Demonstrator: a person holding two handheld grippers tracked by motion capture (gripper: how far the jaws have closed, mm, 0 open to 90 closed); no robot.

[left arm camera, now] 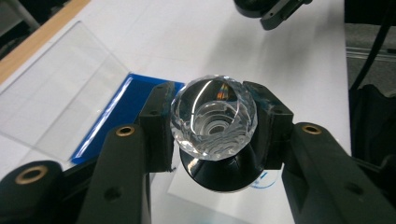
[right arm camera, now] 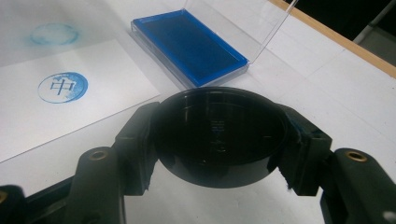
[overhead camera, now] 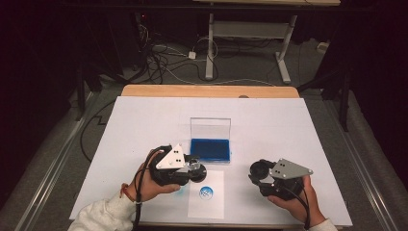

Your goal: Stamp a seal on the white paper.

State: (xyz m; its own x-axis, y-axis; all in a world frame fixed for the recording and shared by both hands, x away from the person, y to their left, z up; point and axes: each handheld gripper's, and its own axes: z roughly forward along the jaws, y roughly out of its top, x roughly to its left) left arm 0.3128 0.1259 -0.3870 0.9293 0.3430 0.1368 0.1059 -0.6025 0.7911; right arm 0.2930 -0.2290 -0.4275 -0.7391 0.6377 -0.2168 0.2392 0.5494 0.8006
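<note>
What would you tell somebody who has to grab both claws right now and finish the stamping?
Left claw: shut on the stamp, gripped by its clear faceted knob, black base pointing down, above the paper.
Right claw: shut on the round black cap, held off to the right, above the table.
Ink pad: blue, open, clear lid standing up behind it, just beyond the white paper.
Done: one blue round print is on the paper; a fainter blue smudge lies on the table sheet beside it.
Left, probably: put the cap back on the stamp, set it down, close the ink pad.
</note>
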